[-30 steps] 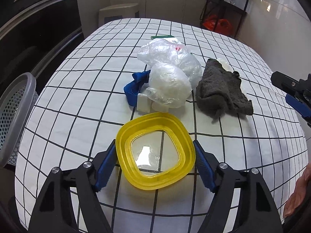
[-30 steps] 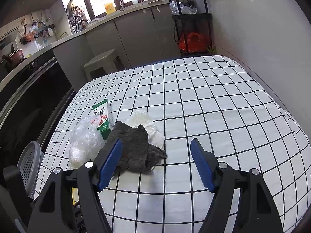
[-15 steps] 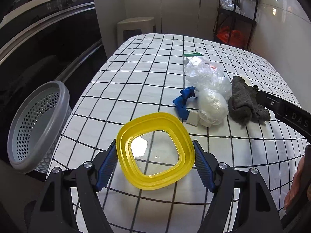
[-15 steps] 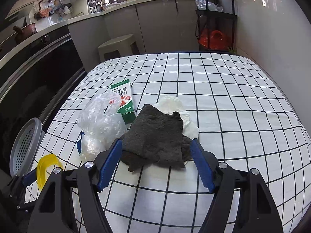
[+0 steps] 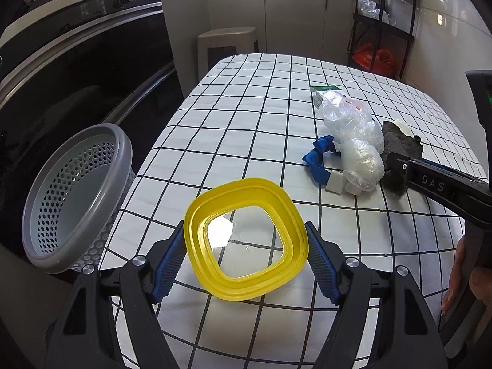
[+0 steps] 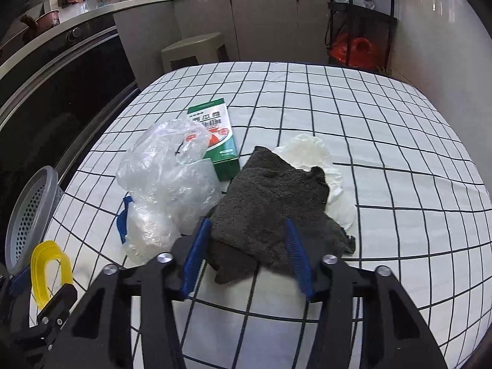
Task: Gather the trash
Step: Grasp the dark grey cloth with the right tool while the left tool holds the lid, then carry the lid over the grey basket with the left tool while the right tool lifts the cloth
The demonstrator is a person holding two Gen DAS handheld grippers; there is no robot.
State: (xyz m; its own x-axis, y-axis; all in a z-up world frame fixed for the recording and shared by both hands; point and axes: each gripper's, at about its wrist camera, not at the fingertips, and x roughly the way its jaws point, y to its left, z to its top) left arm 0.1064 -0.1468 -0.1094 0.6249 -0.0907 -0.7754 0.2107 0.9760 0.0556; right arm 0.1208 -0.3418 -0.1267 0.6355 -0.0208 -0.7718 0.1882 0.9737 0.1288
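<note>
My left gripper (image 5: 246, 246) is shut on a yellow container lid (image 5: 246, 238) with a clear centre and holds it above the table's near left corner, right of the grey perforated basket (image 5: 73, 196). The lid also shows in the right wrist view (image 6: 50, 272). My right gripper (image 6: 247, 253) has its jaws partly closed around the near edge of a dark grey cloth (image 6: 270, 203) lying on the table; the cloth still rests flat. Crumpled clear plastic bags (image 6: 166, 181), a green and white carton (image 6: 215, 136) and white crumpled paper (image 6: 310, 156) lie around the cloth.
A blue strap with white clips (image 5: 319, 161) lies by the plastic bags. The table has a white cloth with a black grid (image 5: 246, 117). A beige stool (image 6: 193, 50) and a black shelf rack with an orange bag (image 6: 353, 46) stand beyond it. A dark oven front (image 5: 77, 61) is on the left.
My left gripper lifted the yellow lid and drew back left toward the basket. My right gripper advanced onto the grey cloth and its jaws narrowed around the cloth's edge.
</note>
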